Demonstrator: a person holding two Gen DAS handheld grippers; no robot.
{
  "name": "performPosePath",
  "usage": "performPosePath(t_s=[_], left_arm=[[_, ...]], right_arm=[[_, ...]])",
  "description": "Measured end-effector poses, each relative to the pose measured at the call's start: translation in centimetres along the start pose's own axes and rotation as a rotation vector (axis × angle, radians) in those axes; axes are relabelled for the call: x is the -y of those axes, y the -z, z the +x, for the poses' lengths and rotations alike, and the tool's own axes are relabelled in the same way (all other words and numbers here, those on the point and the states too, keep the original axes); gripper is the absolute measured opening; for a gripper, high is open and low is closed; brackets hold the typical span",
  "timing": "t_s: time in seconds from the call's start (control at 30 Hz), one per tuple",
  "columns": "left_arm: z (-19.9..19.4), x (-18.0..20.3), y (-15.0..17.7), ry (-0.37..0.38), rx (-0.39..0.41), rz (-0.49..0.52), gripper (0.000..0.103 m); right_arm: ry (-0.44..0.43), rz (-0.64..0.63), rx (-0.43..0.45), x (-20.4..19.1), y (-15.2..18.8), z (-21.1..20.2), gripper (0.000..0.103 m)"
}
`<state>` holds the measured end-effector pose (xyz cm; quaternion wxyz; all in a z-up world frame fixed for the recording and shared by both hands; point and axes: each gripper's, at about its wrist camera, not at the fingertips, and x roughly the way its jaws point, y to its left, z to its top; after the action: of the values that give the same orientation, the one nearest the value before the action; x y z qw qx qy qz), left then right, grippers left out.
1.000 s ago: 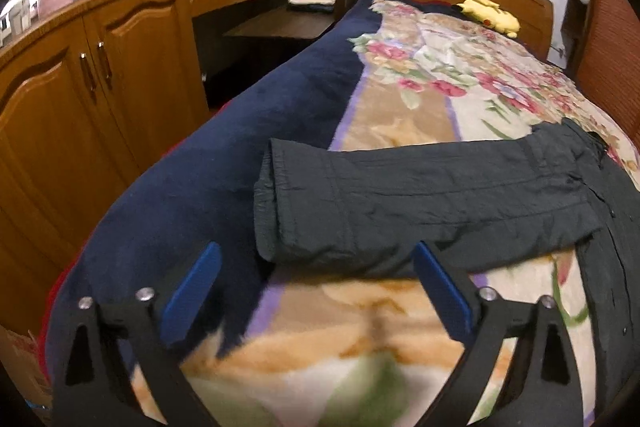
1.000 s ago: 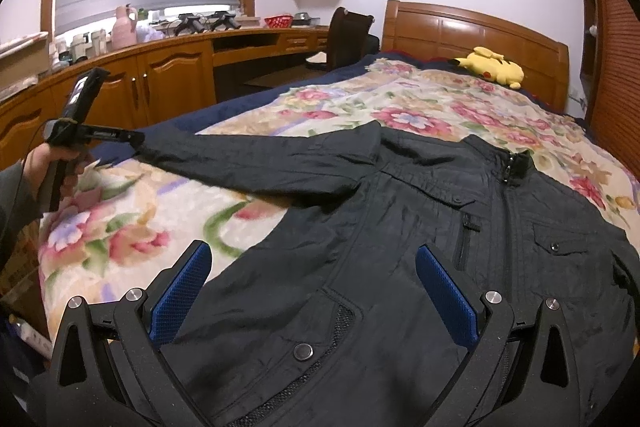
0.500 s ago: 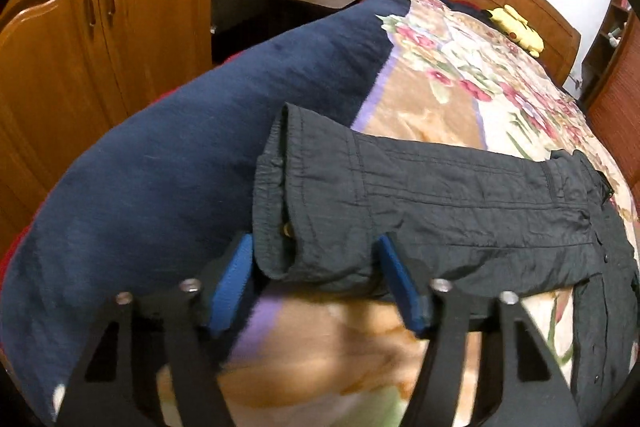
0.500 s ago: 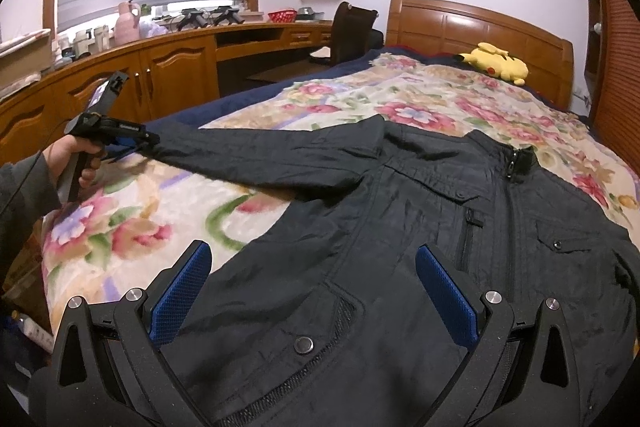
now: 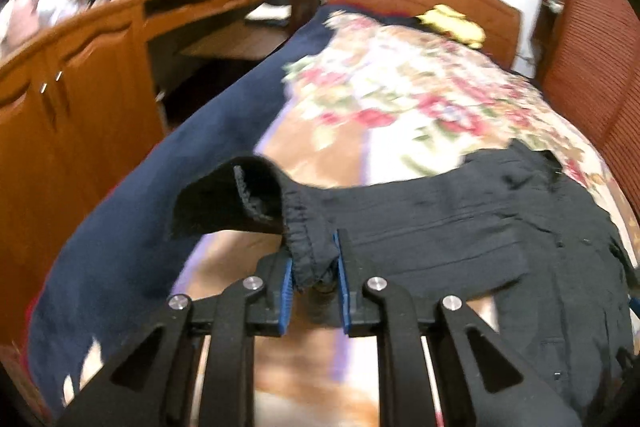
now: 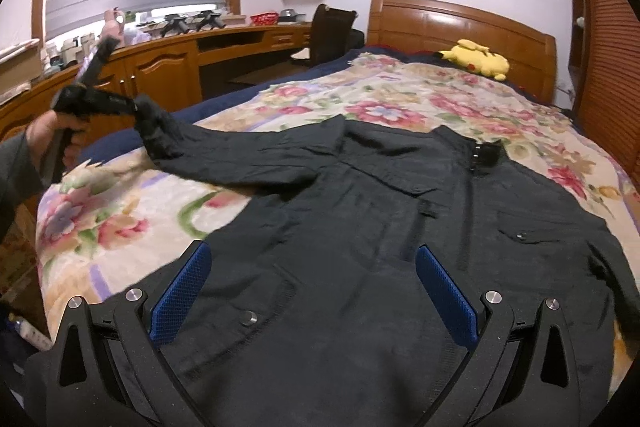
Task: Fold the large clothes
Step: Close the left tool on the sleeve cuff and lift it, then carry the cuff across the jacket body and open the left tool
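Where it gaped, left claw [image 5: 314, 277] closing on cuff [image 5: 308, 251].

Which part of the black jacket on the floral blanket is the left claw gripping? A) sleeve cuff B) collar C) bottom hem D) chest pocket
A: the left claw is closing on the bunched sleeve cuff of the black jacket, lifted off the floral blanket; the right claw hangs open over the hem.
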<state>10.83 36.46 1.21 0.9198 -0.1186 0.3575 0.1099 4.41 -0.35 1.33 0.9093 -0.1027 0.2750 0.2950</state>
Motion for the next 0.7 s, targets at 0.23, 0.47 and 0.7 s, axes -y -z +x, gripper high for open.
performPosePath(t_s=[0.23, 0.47, 0.7], left_arm=[[-3.4, 8.6, -1.4, 0.099, 0.055, 0.106, 0.013], [-4.9, 17.3, -0.3, 0.222, 0.071, 0.185, 0.013], [-4.7, 23.6, 2.2, 0.293, 0.046, 0.245, 0.013]], right_arm=[[0.041, 0.016, 0.011, 2.6, 0.3, -1.7, 0.103], [0.067, 0.040, 0.011, 4.9, 0.8, -3.0, 0.103], [0.091, 0.061, 0.001, 7.1, 1.8, -4.3, 0.103]])
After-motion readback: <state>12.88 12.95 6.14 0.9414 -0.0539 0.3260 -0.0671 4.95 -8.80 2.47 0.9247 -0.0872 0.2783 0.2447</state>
